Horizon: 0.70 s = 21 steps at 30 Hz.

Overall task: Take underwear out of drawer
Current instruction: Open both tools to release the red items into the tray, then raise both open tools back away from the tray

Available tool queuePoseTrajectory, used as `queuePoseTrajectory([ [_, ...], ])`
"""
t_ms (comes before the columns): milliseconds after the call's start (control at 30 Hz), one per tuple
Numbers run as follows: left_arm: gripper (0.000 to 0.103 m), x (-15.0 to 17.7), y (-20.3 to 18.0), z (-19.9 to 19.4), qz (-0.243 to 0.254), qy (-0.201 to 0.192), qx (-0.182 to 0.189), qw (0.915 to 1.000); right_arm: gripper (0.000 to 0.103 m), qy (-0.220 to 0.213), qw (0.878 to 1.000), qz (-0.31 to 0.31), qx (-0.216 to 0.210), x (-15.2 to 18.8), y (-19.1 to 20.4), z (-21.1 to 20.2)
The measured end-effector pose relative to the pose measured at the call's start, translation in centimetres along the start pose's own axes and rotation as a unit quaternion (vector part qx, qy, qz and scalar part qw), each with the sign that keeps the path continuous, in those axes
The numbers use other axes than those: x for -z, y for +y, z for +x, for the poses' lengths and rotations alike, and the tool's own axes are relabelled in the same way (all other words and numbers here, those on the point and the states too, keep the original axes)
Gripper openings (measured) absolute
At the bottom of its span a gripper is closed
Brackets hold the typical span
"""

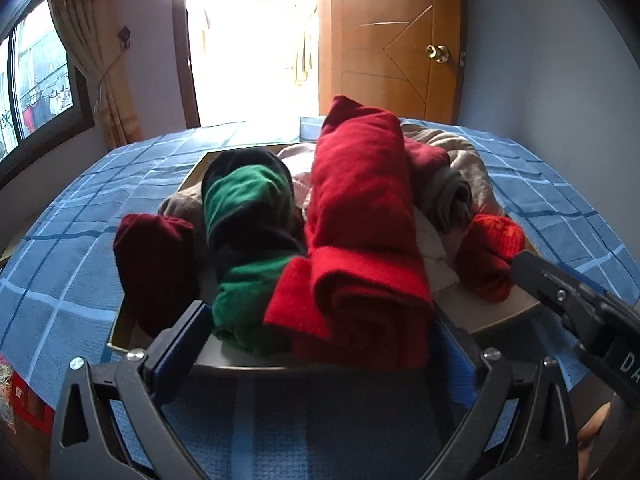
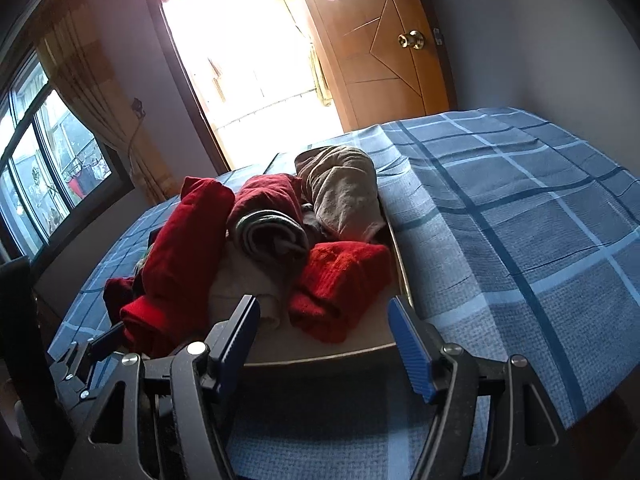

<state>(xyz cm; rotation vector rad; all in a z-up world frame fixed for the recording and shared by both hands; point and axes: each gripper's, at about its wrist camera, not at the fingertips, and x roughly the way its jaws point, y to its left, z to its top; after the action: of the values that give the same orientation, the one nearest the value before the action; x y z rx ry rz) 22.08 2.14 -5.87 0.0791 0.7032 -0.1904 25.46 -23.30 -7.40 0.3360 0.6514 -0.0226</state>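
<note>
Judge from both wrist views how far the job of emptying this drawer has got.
Done: nothing visibly; no rolled garment lies on the blue checked bedspread. In hand: nothing, left gripper and right gripper open at the drawer front. Left: every roll, including the big red roll.

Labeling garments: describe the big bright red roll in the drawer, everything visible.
The big red roll is soft, knit-looking fabric rolled lengthwise, spiral end toward the cameras. It lies atop the pile in the drawer, beside the green-and-black roll, partly overhanging the front edge. The open left claw brackets its near end; contact unclear.
</note>
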Motion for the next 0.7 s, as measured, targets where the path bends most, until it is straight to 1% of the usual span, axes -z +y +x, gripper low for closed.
queuePoseTrajectory([
  [167,0.103,0.4,-0.3,-1.2,0.025,-0.017,-0.021,0.9993,0.072,-0.023,1.0,-0.02,0.007,0.2,1.0,-1.5],
  [200,0.103,0.5,-0.3,-1.5,0.027,-0.021,-0.023,0.9991,0.074,-0.029,0.999,-0.025,0.006,0.3,1.3,-1.9],
  [300,0.103,0.4,-0.1,-2.7,0.031,-0.035,-0.026,0.9986,0.075,-0.044,0.998,-0.033,0.003,0.5,2.1,-3.0],
  [400,0.103,0.5,0.3,-3.9,0.026,-0.046,-0.025,0.9983,0.076,-0.055,0.998,-0.032,-0.005,0.6,2.7,-3.9],
  [700,0.103,0.6,1.1,-5.9,0.013,-0.06,-0.026,0.9978,0.076,-0.074,0.997,-0.029,-0.018,1.0,3.8,-5.7],
])
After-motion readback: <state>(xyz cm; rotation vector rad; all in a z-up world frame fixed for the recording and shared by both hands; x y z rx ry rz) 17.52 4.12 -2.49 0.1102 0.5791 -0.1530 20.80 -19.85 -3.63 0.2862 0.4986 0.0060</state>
